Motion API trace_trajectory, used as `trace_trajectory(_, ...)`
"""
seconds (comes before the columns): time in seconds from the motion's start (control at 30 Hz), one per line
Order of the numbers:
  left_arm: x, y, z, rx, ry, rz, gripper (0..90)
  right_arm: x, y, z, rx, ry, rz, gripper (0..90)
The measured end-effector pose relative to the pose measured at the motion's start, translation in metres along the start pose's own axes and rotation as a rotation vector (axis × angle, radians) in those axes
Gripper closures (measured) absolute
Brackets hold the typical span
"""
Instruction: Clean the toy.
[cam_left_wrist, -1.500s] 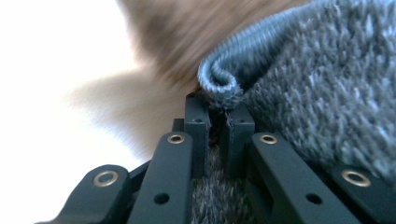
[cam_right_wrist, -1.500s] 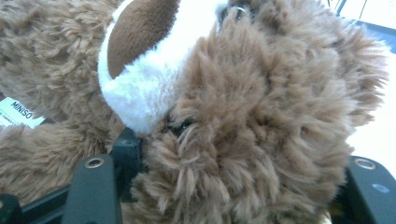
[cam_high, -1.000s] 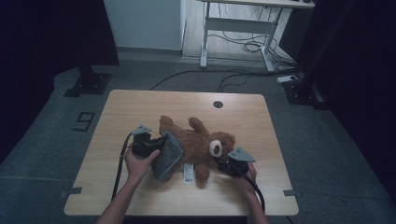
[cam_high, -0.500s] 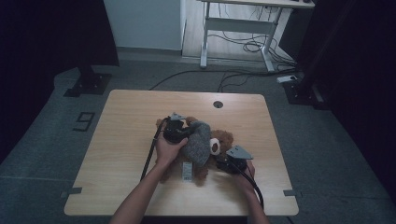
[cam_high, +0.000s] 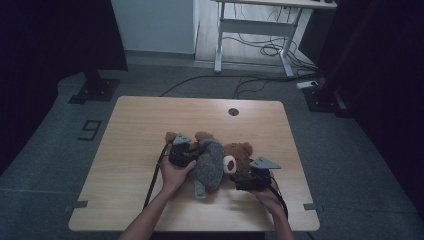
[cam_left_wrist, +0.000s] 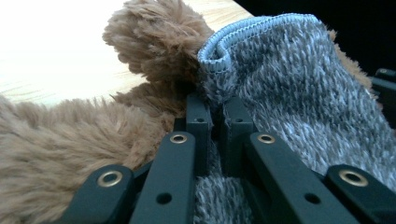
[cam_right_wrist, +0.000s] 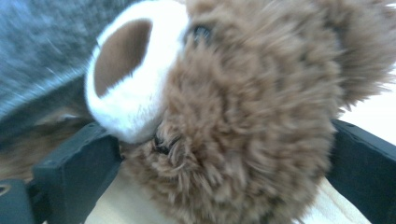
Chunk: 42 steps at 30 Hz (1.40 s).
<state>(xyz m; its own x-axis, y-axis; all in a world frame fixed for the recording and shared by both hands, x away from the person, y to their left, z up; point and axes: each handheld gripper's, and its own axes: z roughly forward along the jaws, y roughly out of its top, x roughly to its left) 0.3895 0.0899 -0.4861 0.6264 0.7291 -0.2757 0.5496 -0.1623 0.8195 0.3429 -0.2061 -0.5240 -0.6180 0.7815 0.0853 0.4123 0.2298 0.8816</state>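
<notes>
A brown plush teddy bear (cam_high: 239, 159) lies on the wooden desk (cam_high: 135, 130), slightly toward the near edge and right of centre. Its long axis runs roughly across the desk, the head toward the person's right and the legs toward the left. The fur is shaggy; the muzzle is white with a brown nose patch. A grey knitted sweater (cam_high: 210, 167), fuzzy and mottled, with a light stitched hem, covers the torso. A small pale tag (cam_high: 199, 190) hangs from the garment toward the near edge; any print on it is too small to read.

The left gripper (cam_left_wrist: 215, 128) has its jaws all but together, pinching the sweater fabric just below the hem, beside a furry limb. In the high view the left gripper (cam_high: 181, 152) sits at the bear's leg end, held by the left hand (cam_high: 174, 176).

The right gripper (cam_right_wrist: 219, 154) stands wide, its jaws having just been opening; the bear's head sits between them, one jaw at the muzzle side, the other by the back of the head. Whether the pads still press cannot be told. In the high view the right gripper (cam_high: 252, 176) lies just right of the head.

A round cable hole (cam_high: 233, 111) sits in the desk's far edge. On the grey floor left of the desk a marking reads "9" (cam_high: 90, 130).
</notes>
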Motion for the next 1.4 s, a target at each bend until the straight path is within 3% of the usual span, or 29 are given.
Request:
trace_trajectory(0.17, -0.004, -0.007, -0.007, -0.020, -0.012, 0.008, 83.7, -0.005, 0.006, -0.013, -0.074, 0.021, 0.096, 0.0)
trace_trajectory(0.3, -0.005, -0.013, -0.011, -0.041, -0.008, 0.001, 83.7, 0.001, 0.011, -0.003, -0.083, 0.028, 0.138, 0.0)
trace_trajectory(0.37, -0.002, -0.014, -0.011, -0.049, -0.020, -0.024, 83.7, -0.001, 0.011, 0.004, -0.083, 0.057, 0.180, 0.0)
trace_trajectory(0.43, -0.002, -0.014, -0.011, -0.047, -0.019, -0.023, 83.7, -0.004, 0.009, 0.006, -0.084, 0.079, 0.214, 0.0)
trace_trajectory(0.6, -0.003, -0.015, -0.011, -0.047, -0.026, -0.019, 83.7, -0.003, 0.016, -0.002, -0.120, 0.070, 0.231, 0.0)
trace_trajectory(0.83, -0.006, -0.020, -0.015, -0.055, -0.043, -0.028, 83.6, 0.011, 0.015, 0.011, -0.045, 0.000, 0.154, 0.0)
trace_trajectory(0.93, -0.008, -0.022, -0.016, -0.056, -0.054, -0.034, 83.5, 0.012, 0.012, 0.012, -0.019, 0.000, 0.131, 0.6)
trace_trajectory(1.03, -0.011, -0.020, -0.020, -0.057, -0.062, -0.035, 83.3, 0.011, 0.003, 0.010, -0.038, 0.016, 0.106, 7.6)
trace_trajectory(1.23, -0.026, -0.001, -0.030, -0.048, -0.078, 0.010, 83.4, 0.013, -0.001, 0.006, -0.059, 0.022, 0.086, 14.8)
trace_trajectory(1.4, -0.053, 0.026, -0.021, -0.043, -0.103, 0.068, 83.1, 0.017, -0.003, 0.004, -0.073, 0.023, 0.051, 18.1)
